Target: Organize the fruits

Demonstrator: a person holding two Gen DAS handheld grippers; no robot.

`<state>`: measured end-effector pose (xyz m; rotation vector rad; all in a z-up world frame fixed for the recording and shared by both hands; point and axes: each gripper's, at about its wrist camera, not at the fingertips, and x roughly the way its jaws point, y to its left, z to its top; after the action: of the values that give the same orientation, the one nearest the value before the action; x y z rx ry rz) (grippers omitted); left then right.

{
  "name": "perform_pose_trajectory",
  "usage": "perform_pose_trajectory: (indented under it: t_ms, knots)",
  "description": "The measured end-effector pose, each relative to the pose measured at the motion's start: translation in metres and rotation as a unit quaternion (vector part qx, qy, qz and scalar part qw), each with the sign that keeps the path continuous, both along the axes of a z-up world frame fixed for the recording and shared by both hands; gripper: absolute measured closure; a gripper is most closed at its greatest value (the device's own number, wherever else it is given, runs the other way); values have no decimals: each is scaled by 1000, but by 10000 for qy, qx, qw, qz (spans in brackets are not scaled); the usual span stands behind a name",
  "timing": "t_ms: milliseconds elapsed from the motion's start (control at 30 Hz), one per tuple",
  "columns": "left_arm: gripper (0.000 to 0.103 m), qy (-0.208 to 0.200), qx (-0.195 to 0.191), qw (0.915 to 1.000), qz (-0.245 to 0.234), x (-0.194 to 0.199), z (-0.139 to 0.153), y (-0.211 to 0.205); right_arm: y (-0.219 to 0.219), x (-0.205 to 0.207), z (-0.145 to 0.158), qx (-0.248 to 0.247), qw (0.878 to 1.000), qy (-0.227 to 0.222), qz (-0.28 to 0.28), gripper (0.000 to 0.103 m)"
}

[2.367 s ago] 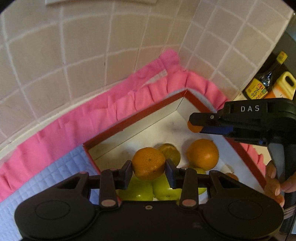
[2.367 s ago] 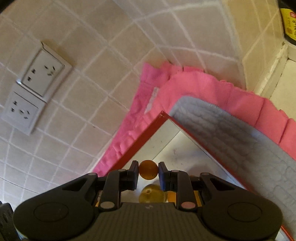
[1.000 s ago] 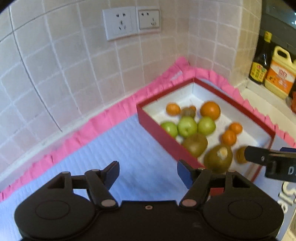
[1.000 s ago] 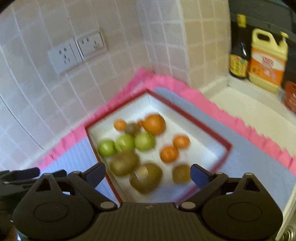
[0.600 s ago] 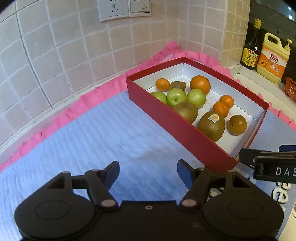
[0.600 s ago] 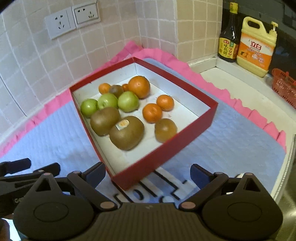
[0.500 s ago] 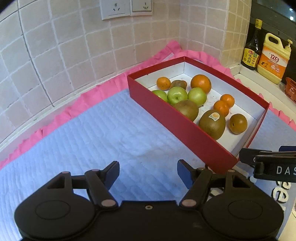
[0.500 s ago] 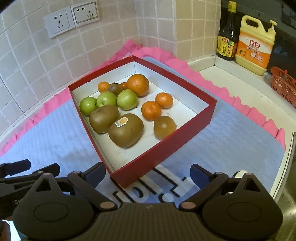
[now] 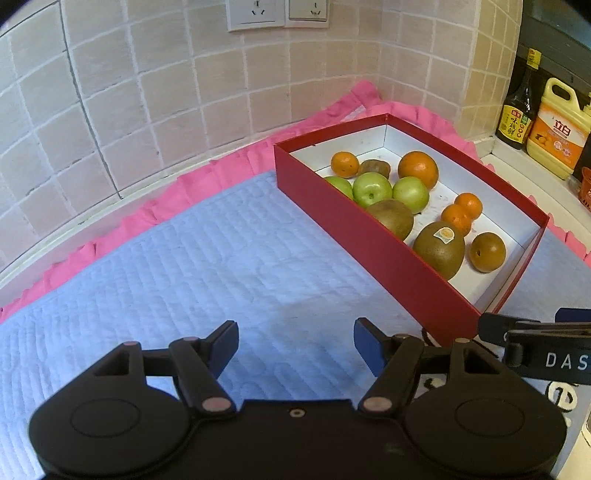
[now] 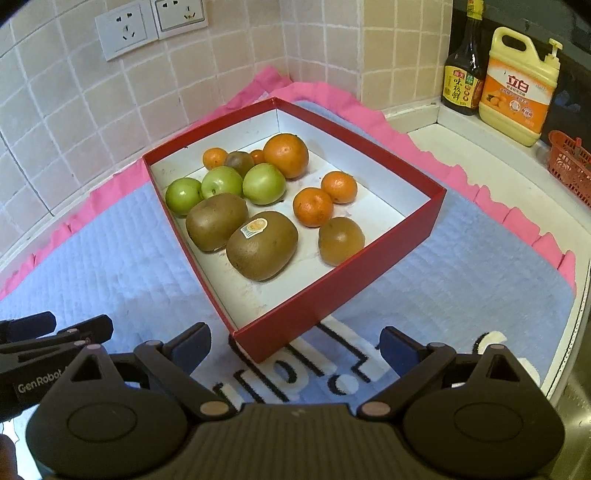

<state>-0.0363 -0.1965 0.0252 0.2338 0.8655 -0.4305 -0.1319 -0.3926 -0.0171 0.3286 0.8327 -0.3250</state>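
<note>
A red box (image 10: 388, 251) with a white inside sits on a blue quilted mat (image 9: 184, 266) and holds the fruit: three green apples (image 10: 263, 183), two large kiwis (image 10: 262, 245), a big orange (image 10: 286, 155), several small tangerines (image 10: 313, 206) and a brown round fruit (image 10: 341, 240). The box also shows in the left wrist view (image 9: 369, 240). My left gripper (image 9: 294, 345) is open and empty over the mat, left of the box. My right gripper (image 10: 295, 349) is open and empty above the box's near corner.
A tiled wall with sockets (image 10: 151, 26) runs behind. A dark sauce bottle (image 10: 463, 70) and an orange-labelled detergent jug (image 10: 517, 92) stand on the ledge at right, with a red basket (image 10: 570, 162) beside them. A pink frill (image 9: 155, 214) edges the mat.
Both grippers let go of the orange and the small fruit in the box, opened and pulled back. Over the last half second they have held nearly still.
</note>
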Motion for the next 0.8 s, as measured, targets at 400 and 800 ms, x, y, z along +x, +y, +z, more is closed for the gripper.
perform_pose_trajectory:
  t_ms: [400, 800]
  knots:
    - [21, 32, 10, 10000, -19, 0, -2, 1, 0, 1, -2, 35, 10000, 55, 73, 4]
    - [21, 23, 42, 10000, -52, -1, -3, 0, -1, -1, -2, 52, 9999, 54, 88, 4]
